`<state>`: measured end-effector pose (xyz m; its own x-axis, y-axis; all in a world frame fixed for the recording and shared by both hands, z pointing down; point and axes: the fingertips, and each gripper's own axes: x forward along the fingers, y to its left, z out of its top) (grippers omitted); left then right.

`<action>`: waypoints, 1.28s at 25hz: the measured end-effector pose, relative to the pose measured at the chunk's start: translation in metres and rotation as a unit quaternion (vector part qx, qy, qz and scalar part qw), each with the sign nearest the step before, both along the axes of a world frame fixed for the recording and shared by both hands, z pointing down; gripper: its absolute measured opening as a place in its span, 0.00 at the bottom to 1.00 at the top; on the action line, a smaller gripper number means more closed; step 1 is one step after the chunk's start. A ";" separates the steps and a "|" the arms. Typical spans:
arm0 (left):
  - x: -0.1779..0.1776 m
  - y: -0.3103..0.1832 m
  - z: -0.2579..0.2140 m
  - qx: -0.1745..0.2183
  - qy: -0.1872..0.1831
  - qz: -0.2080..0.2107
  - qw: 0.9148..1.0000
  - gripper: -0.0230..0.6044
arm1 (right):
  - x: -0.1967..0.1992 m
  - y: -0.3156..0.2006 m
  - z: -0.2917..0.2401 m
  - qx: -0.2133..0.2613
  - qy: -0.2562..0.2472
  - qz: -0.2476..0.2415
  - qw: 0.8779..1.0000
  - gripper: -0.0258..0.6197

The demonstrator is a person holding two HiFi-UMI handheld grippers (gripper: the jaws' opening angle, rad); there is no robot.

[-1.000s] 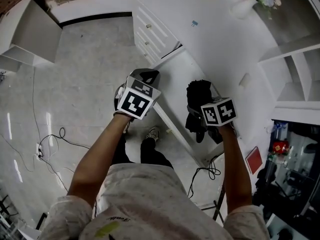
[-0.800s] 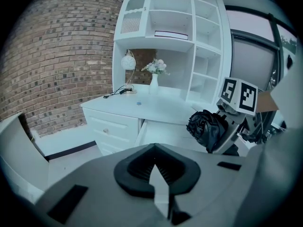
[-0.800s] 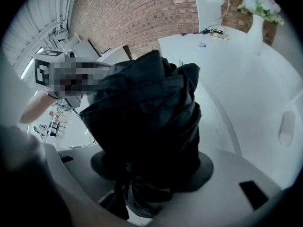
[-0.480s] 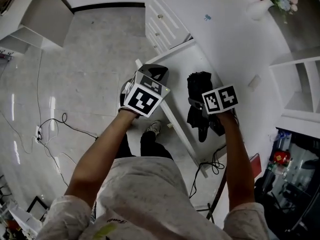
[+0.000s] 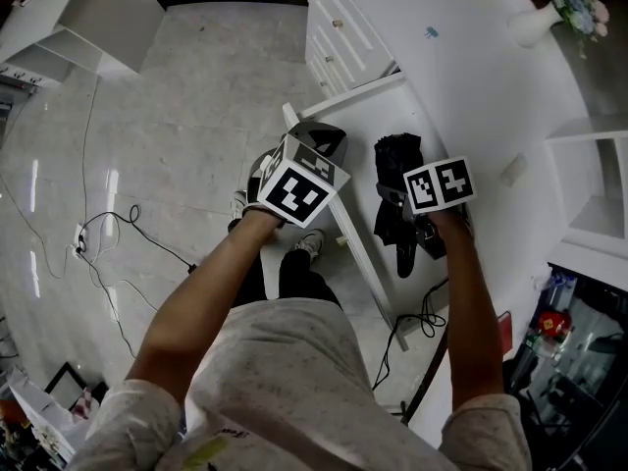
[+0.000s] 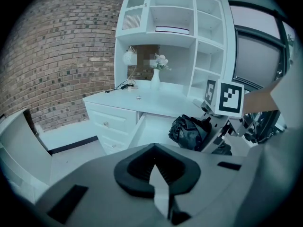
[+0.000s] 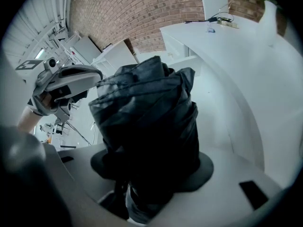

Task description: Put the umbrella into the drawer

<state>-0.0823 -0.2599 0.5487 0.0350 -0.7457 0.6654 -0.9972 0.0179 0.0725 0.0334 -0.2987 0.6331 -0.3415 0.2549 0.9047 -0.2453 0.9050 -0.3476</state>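
Note:
A folded black umbrella (image 5: 395, 165) hangs over the open white drawer (image 5: 358, 116), with my right gripper (image 5: 412, 206) shut on its lower part. In the right gripper view the umbrella (image 7: 147, 117) fills the middle and hides the right gripper (image 7: 142, 193) at its tips. My left gripper (image 5: 319, 137) hovers just left of the drawer's front panel with nothing in it. In the left gripper view the left gripper (image 6: 156, 174) looks shut, and the umbrella (image 6: 189, 131) shows beyond it, above the drawer (image 6: 151, 126).
The white desk top (image 5: 471, 67) runs along the right, with a vase of flowers (image 5: 549, 8) at its far end. Shut drawers (image 5: 343, 37) sit beyond the open one. Cables (image 5: 108, 243) lie on the floor at left. The person's shoe (image 5: 312, 241) is below the drawer front.
The head view has drifted, so desk and drawer sit slightly further right and lower. Both grippers keep their places relative to the drawer; the umbrella stays held.

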 end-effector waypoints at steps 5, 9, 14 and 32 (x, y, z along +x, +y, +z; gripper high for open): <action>-0.005 0.002 0.000 0.000 -0.002 -0.003 1.000 0.03 | -0.005 -0.001 0.008 0.007 0.004 0.004 1.000 0.45; -0.005 0.004 0.000 -0.002 -0.002 -0.002 1.000 0.03 | -0.007 -0.001 0.011 0.009 0.004 0.004 1.000 0.45; -0.001 0.007 0.004 -0.007 0.001 0.001 1.000 0.03 | -0.009 -0.001 0.018 0.012 0.006 0.012 1.000 0.45; 0.010 0.014 0.011 -0.021 0.011 -0.003 1.000 0.03 | -0.011 0.003 0.046 0.032 0.020 0.012 0.999 0.45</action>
